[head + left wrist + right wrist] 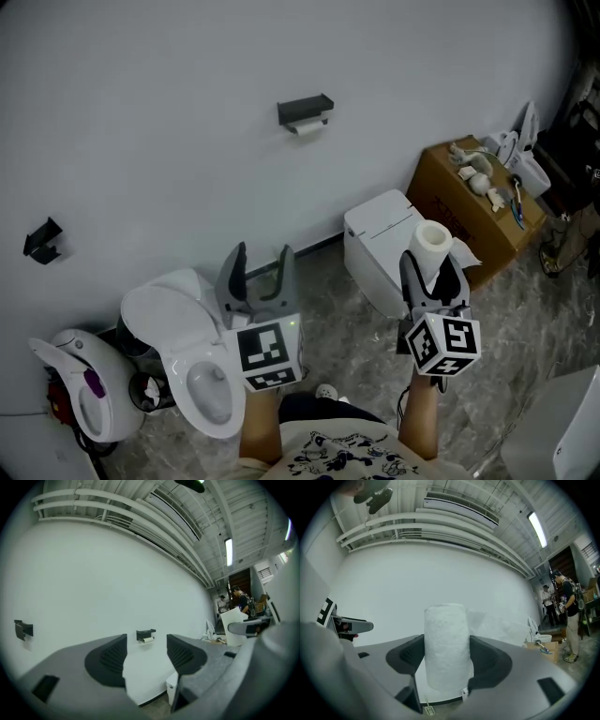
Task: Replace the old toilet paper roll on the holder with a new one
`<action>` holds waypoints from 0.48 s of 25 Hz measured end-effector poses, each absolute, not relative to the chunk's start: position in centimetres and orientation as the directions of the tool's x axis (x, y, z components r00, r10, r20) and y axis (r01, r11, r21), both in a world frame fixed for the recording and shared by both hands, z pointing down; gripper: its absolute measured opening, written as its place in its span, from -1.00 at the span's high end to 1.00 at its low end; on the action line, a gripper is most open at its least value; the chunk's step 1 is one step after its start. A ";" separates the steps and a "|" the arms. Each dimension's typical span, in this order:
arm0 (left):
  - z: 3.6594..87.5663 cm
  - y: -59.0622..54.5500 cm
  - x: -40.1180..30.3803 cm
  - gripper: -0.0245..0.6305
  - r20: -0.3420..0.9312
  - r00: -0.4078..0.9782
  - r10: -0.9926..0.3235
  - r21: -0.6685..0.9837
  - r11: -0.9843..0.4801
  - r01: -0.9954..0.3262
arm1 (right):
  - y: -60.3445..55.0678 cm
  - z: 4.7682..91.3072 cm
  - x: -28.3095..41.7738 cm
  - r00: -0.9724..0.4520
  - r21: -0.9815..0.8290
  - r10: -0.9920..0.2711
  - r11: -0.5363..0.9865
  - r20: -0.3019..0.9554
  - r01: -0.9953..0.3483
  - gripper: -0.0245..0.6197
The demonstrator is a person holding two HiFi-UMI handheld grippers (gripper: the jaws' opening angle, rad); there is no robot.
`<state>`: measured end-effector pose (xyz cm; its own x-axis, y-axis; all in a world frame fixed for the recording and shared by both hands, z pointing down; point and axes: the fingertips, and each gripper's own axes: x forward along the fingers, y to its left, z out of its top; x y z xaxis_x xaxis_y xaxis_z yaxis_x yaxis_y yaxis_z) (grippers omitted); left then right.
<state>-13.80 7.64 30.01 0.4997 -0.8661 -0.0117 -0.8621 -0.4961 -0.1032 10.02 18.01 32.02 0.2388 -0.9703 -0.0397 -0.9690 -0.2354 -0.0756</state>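
White new roll [433,240] upright, gripped by right claw [446,656], left claw [261,259] released, empty, black holder [306,108] with old roll [309,127] at 12 o'clock.

The grey marbled floor [349,345] carries a white toilet [202,375] at the near left with its lid raised. A white boxy unit [380,246] stands against the wall, and a cardboard box [445,202] just right of it is topped with small clutter.

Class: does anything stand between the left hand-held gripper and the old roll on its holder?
Nothing visible does. The left hand-held gripper, jaws apart, looks straight at the old roll on the holder.
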 end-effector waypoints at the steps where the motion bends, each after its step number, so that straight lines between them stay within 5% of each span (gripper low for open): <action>1: 30.1 7.1 -13.4 0.17 -0.011 0.494 -0.869 -0.104 -0.490 -0.865 | 17.4 32.2 10.6 0.234 -0.080 -0.971 -0.231 -0.038 -0.970 -0.02; 12: 31.3 1.0 -10.3 0.17 0.014 0.439 -0.899 -0.120 -0.437 -0.891 | 10.5 33.9 14.6 0.189 -0.102 -0.982 -0.187 -0.007 -0.977 -0.02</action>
